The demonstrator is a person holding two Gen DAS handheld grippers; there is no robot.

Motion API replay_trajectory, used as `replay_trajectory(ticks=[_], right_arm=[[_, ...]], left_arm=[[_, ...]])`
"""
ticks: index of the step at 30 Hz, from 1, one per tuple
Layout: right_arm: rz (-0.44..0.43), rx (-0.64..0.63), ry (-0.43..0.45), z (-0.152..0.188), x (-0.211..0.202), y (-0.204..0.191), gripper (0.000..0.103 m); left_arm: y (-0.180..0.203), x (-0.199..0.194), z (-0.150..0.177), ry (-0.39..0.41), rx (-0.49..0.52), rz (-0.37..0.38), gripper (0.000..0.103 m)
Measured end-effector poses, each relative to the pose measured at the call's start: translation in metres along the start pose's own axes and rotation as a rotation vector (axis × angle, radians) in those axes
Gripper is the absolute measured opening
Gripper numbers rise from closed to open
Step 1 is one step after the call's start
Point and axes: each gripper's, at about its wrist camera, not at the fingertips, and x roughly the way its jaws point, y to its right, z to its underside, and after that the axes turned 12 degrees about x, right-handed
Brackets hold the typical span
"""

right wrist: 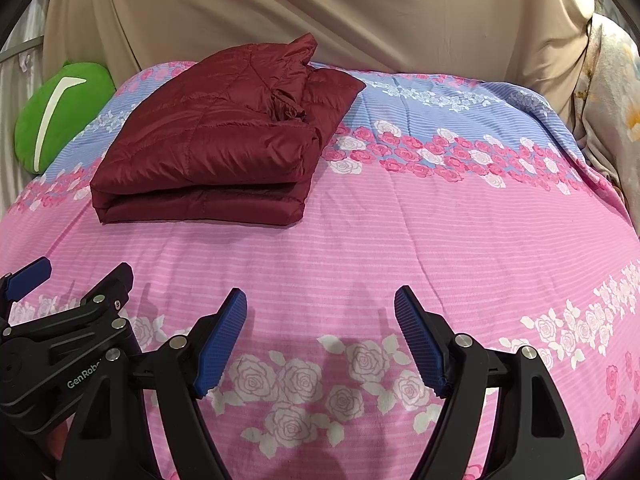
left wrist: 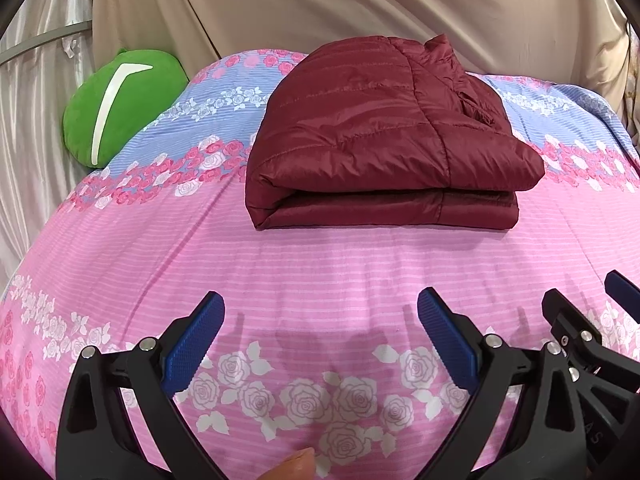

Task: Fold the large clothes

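Backdrop: A beige draped cloth (left wrist: 320, 8) hung behind the bed in both wrist views, with a paler satin curtain (left wrist: 36, 92) at the far left edge.

Green cushion: A round green cushion (left wrist: 120, 104) with a white curved stripe sat at the bed's far left corner, against the curtain and apart from the jacket.

Bedspread: A pink striped bedspread (left wrist: 320, 264) printed with white and pink roses covered the bed, giving way to a blue band toward the far end.

Jacket: A maroon quilted jacket (left wrist: 384, 136), folded into a thick rectangle with its collar toward the backdrop, lay on the bedspread where pink met blue. It stood straight ahead in the left wrist view and left of centre in the right wrist view (right wrist: 216, 140), well apart from both grippers.

Left gripper: The left gripper (left wrist: 320, 336) hung over the rose border at the near edge, its blue-padded fingers (left wrist: 192, 344) spread wide and released, with only bedspread between them. A fingertip (left wrist: 296, 464) showed at the bottom edge of that view.

Right gripper: The right gripper (right wrist: 320, 336) hung just beside the left one, also over the near rose border, jaws apart and grasping nothing.

Far right: A floral-patterned cloth (right wrist: 612, 92) hung past the bed's right edge.
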Motion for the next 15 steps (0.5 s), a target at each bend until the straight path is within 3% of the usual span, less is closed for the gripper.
replay_trajectory(ticks=[15], right_arm=[[0.006,-0.003,0.001,0.0019,0.0011,0.0037,0.074]], left_arm=[[-0.0005,0.0023,0.0006,-0.003,0.003,-0.001,0.095]])
